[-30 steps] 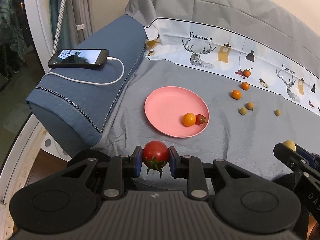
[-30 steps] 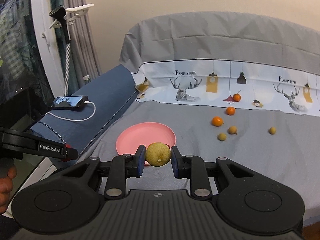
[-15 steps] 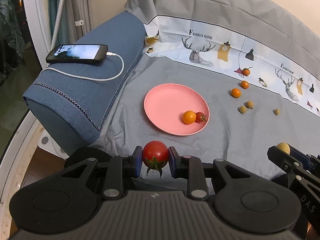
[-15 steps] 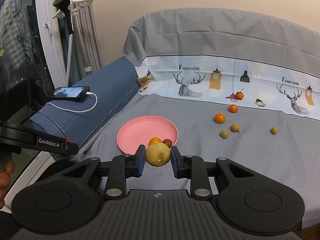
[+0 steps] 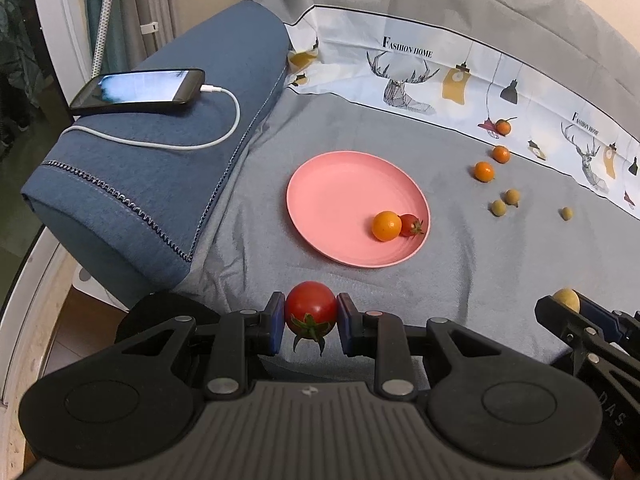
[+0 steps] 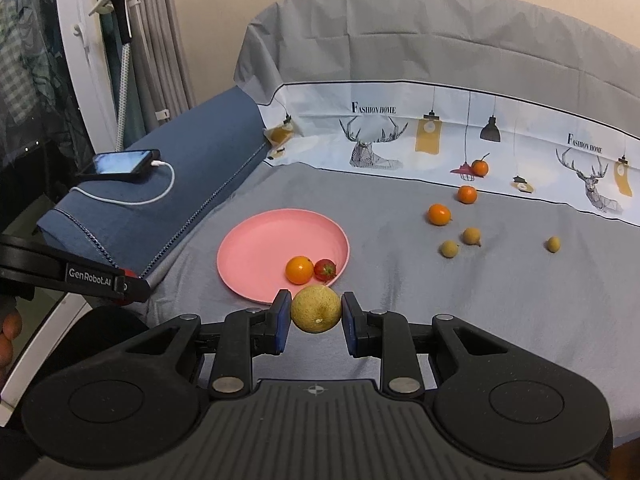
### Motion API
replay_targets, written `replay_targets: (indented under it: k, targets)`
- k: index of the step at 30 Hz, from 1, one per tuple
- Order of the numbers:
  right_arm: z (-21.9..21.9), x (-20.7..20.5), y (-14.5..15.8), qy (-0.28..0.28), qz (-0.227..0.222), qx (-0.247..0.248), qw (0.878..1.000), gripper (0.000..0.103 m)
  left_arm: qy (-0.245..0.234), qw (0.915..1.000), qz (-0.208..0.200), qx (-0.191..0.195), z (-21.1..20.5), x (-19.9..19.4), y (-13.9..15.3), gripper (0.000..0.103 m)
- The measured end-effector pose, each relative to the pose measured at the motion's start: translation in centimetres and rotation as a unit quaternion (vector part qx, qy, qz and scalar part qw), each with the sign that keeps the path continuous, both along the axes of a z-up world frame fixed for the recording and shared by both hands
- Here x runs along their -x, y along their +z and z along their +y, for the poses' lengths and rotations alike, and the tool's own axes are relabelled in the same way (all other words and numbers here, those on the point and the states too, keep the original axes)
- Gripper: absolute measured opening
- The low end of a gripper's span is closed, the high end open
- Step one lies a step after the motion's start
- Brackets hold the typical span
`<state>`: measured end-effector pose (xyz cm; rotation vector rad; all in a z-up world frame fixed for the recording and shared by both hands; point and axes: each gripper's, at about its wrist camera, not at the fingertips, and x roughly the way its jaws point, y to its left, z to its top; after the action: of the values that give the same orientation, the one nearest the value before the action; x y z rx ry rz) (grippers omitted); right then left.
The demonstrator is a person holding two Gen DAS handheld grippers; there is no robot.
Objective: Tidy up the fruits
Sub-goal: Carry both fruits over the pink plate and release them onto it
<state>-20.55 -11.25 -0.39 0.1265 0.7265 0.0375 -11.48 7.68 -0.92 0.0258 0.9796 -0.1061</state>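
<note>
- Grey bedsheet (image 5: 460, 280) carries a pink plate (image 5: 332, 184) already holding an orange fruit (image 5: 386, 225) and a small tomato (image 5: 410, 225).
- Left gripper (image 5: 311, 322) clamps a red tomato (image 5: 311, 309) across its sides; soft, so it probably bruises under hard pressure.
- Right gripper (image 6: 316, 316) pinches a round yellowish fruit (image 6: 316, 308); it looks firm and light.

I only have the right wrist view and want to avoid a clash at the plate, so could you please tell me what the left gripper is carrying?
Observer: The left gripper is shut on a red tomato.
Operator: Thank you; is it over the plate yet?
Observer: No; in the left wrist view it sits short of the near rim of the pink plate, with grey sheet between.
Operator: Which way is its stalk?
Observer: Its green calyx hangs underneath.
</note>
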Motion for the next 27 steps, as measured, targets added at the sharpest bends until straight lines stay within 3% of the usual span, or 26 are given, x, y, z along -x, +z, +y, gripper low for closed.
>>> replay_targets:
  k: [11,27]
  targets:
    - [-0.3,-3.4,-2.0,0.004,0.026,-0.003,1.0,0.028,-0.002,0.9997,0.021,-0.007,-0.7,-3.6,-1.6,0.03]
    - [-0.1,-11.9,-6.8,0.011,0.062,-0.01,0.998,0.028,-0.001,0.9975,0.066,-0.025,-1.9,-11.6,-6.0,0.03]
